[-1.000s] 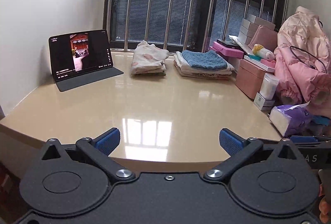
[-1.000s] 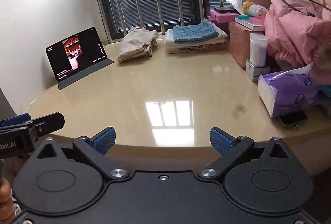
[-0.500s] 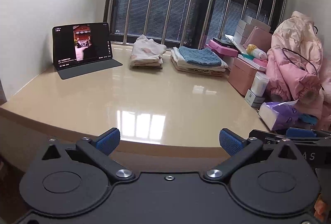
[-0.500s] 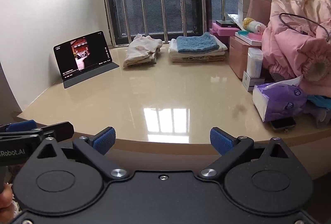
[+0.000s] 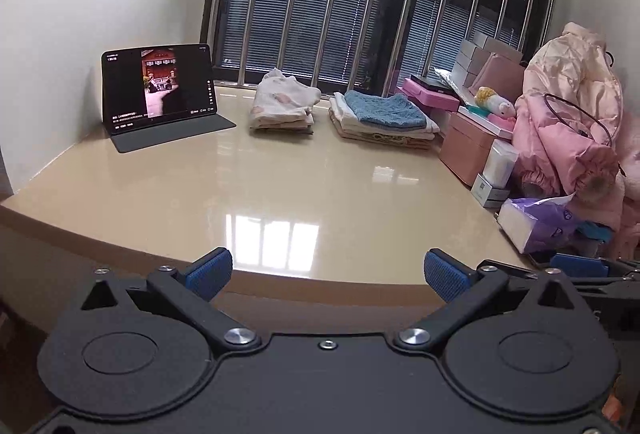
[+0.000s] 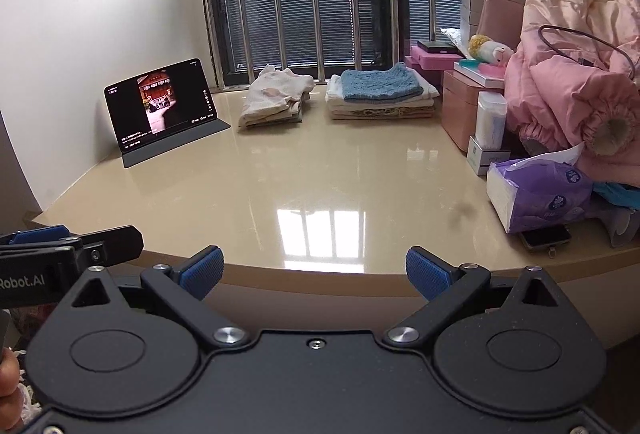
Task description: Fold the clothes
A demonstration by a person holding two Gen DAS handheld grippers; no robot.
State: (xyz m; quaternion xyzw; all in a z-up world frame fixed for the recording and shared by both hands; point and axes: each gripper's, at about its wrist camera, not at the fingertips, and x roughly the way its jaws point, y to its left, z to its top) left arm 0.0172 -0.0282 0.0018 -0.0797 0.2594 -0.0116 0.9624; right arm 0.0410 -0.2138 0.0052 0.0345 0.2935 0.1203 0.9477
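Observation:
Two stacks of folded clothes lie at the far side of the beige table (image 5: 280,193) by the window: a cream, pink-patterned stack (image 5: 282,105) (image 6: 274,99) and a stack topped by a blue knit (image 5: 382,115) (image 6: 380,91). My left gripper (image 5: 328,274) hangs open at the table's near edge, nothing between its blue pads. My right gripper (image 6: 314,272) is likewise open and empty, level with the near edge. Each gripper's tip shows at the side of the other's view. No loose garment lies on the table.
A tablet (image 5: 158,87) on its stand plays a video at the far left. Pink boxes (image 5: 468,145), a tissue pack (image 6: 536,193), a phone (image 6: 546,236) and a pink puffy jacket (image 6: 580,73) crowd the right side. Window bars run behind the stacks.
Both grippers have drawn back from the table and risen a little, so the near edge now shows in both views. Both stay open.

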